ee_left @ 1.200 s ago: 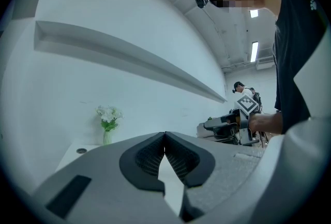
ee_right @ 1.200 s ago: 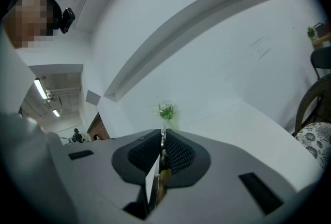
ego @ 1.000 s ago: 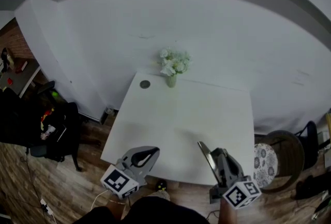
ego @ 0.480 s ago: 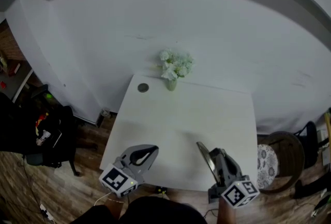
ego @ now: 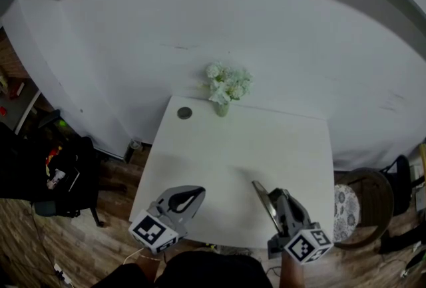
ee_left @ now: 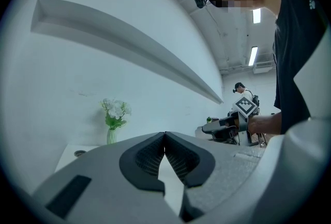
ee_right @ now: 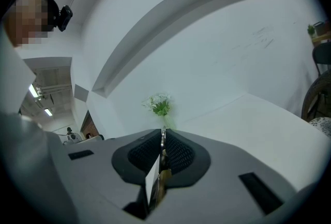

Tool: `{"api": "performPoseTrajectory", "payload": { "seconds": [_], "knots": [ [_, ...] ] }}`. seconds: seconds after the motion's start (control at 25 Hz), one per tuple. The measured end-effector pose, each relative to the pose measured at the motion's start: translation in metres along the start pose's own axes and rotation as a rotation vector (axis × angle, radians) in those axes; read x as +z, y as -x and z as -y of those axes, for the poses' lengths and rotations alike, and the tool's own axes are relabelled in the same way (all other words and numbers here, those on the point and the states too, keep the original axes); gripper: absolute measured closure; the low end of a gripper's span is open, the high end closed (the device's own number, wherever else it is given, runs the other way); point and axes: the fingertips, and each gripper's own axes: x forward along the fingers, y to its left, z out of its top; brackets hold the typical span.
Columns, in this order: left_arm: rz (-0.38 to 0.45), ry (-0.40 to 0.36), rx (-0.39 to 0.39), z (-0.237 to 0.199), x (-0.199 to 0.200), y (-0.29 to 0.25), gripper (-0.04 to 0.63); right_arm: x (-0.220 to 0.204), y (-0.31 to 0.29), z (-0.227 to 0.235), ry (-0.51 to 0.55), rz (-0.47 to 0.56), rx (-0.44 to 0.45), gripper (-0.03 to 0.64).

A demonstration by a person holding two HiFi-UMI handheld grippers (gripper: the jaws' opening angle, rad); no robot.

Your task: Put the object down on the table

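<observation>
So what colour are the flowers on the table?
The flowers are white; best seen in the head view.

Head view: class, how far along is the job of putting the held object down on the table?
Done: the thin flat object hangs over the table, at its near side. In hand: the right gripper is shut on it. Left: lower it and let go. The left gripper is shut, empty.
</observation>
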Motion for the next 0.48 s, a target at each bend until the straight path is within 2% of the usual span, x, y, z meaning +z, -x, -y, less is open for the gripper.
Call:
{"api": "performPoseTrajectory", "payload": {
  "seconds": [0.16,0.36,0.48],
  "knots": [
    [0.005,-0.023,0.008,-0.006,0.001,-0.007,0.595,0.002,-0.012,0.007,-0.005,-0.021,0.013,0.591],
    [-0.001,0.004,0.041,-0.013,0.005,-0.014,0.595,0.002,-0.029,0.015,-0.004,-0.049,0.031,0.591],
    [-0.004,-0.005,0.052,-0.019,0.003,-0.017,0.595,-0.002,-0.038,0.019,-0.010,-0.068,0.035,0.591]
  ]
}}
